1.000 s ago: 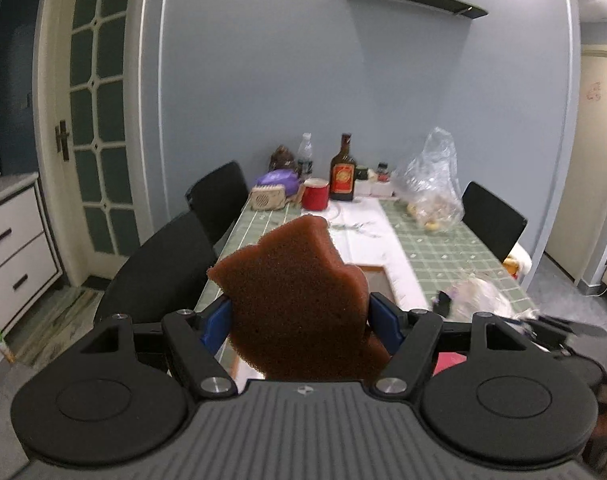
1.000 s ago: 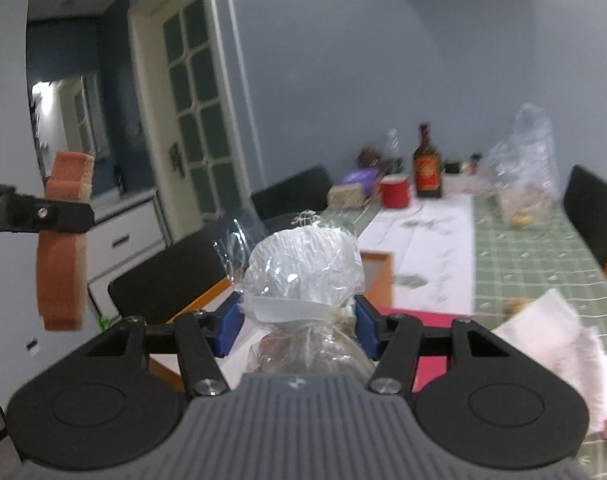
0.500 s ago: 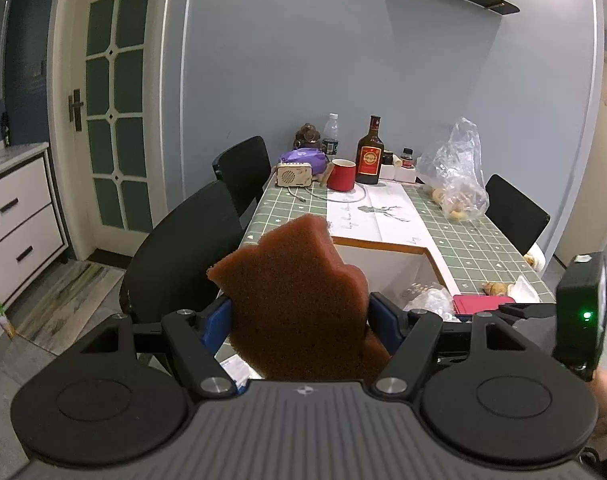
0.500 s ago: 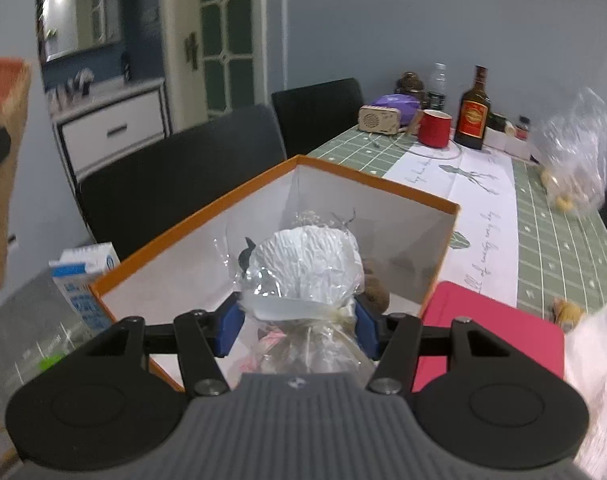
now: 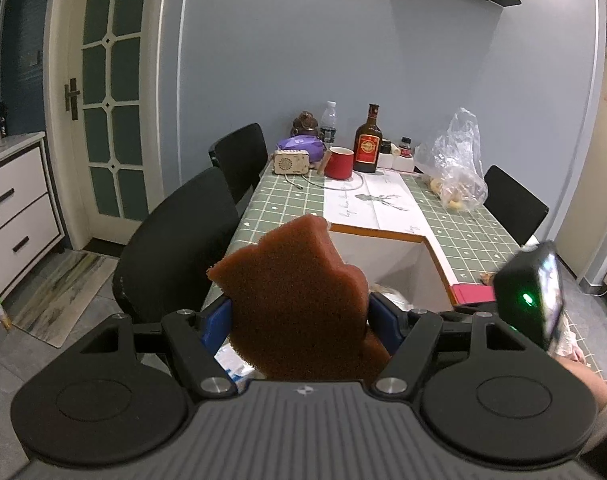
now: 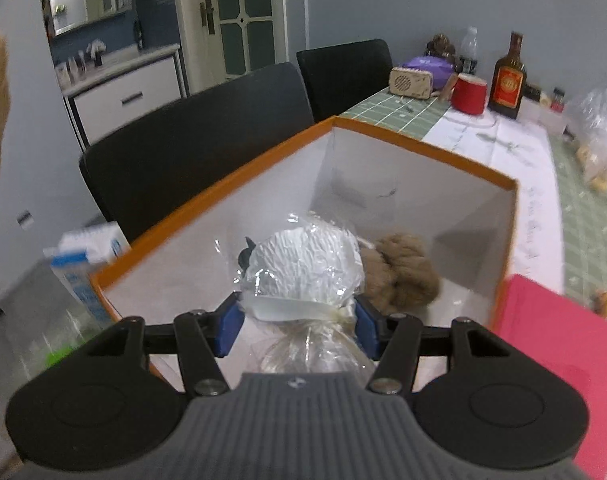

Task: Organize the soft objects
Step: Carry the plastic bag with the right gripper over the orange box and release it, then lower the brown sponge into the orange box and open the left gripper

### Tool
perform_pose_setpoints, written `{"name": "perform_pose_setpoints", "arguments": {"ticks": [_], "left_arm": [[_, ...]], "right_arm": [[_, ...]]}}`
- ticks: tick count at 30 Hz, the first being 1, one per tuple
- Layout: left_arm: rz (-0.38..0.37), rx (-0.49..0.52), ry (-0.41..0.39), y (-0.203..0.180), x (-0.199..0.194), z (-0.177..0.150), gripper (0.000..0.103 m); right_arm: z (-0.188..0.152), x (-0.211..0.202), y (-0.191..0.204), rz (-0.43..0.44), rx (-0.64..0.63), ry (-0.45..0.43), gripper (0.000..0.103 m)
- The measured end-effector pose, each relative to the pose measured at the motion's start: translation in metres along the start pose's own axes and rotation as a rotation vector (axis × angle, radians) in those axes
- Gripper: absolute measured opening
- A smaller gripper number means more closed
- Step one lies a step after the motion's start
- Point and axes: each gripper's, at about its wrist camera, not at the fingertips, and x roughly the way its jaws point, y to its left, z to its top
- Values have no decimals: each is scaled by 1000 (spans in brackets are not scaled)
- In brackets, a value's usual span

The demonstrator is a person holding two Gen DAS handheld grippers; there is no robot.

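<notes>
Brown sponge (image 5: 299, 300) and wrapped white ball (image 6: 303, 268) — each clamped in a gripper, at the orange-rimmed box (image 6: 423, 148).
Left gripper (image 5: 299, 320) pinches the sponge upright, near the box's near-left corner. Right gripper (image 6: 297, 320) squeezes the cellophane-wrapped ball at its tied neck, hanging over the box interior — a tan plush toy (image 6: 399, 276) lies inside. Milk carton (image 6: 87, 268) outside the left wall, pink lid (image 6: 555, 340) to the right.

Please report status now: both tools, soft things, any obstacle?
Left tool grips brown sponge. Right tool grips wrapped white ball over box. Brown plush already inside; path clear.
</notes>
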Motion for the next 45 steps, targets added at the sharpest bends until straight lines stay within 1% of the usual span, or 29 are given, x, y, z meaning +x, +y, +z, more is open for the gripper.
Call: {"name": "perform_pose_setpoints", "arguments": {"ticks": [4, 7, 9, 11, 13, 15, 16, 17, 24, 28, 32, 38, 41, 45], "left_arm": [[18, 23, 6, -4, -1, -3, 83], [29, 32, 15, -6, -1, -4, 83], [27, 29, 15, -6, -1, -4, 83], [24, 27, 17, -7, 0, -4, 83], [21, 25, 22, -7, 2, -4, 83], [19, 26, 28, -7, 4, -3, 83], [19, 25, 30, -7, 5, -3, 83], [20, 23, 31, -8, 6, -2, 83], [38, 51, 54, -22, 21, 12, 83], [66, 83, 83, -40, 42, 21, 83], [71, 91, 148, -54, 73, 21, 83], [42, 89, 204, -79, 107, 20, 83], [10, 96, 215, -93, 122, 20, 83], [-1, 118, 233, -111, 143, 19, 83]], "right_arm": [[5, 5, 7, -4, 17, -32, 58], [5, 8, 9, 11, 23, -40, 59], [3, 10, 11, -5, 19, -38, 64], [1, 9, 13, -33, 6, -44, 79], [-3, 2, 13, -26, -15, -68, 81], [-5, -7, 12, -20, -32, -90, 86], [-5, -13, 11, -24, -37, -106, 91], [-7, -21, 10, -34, -44, -132, 93], [-17, -74, -5, -66, -68, -256, 95], [-27, -95, -20, -65, -31, -283, 95], [-41, -108, -34, -77, -18, -294, 95], [-56, -120, -59, -118, 4, -309, 95], [-63, -124, -70, -144, 10, -317, 95], [-68, -133, -83, -153, 5, -345, 95]]}}
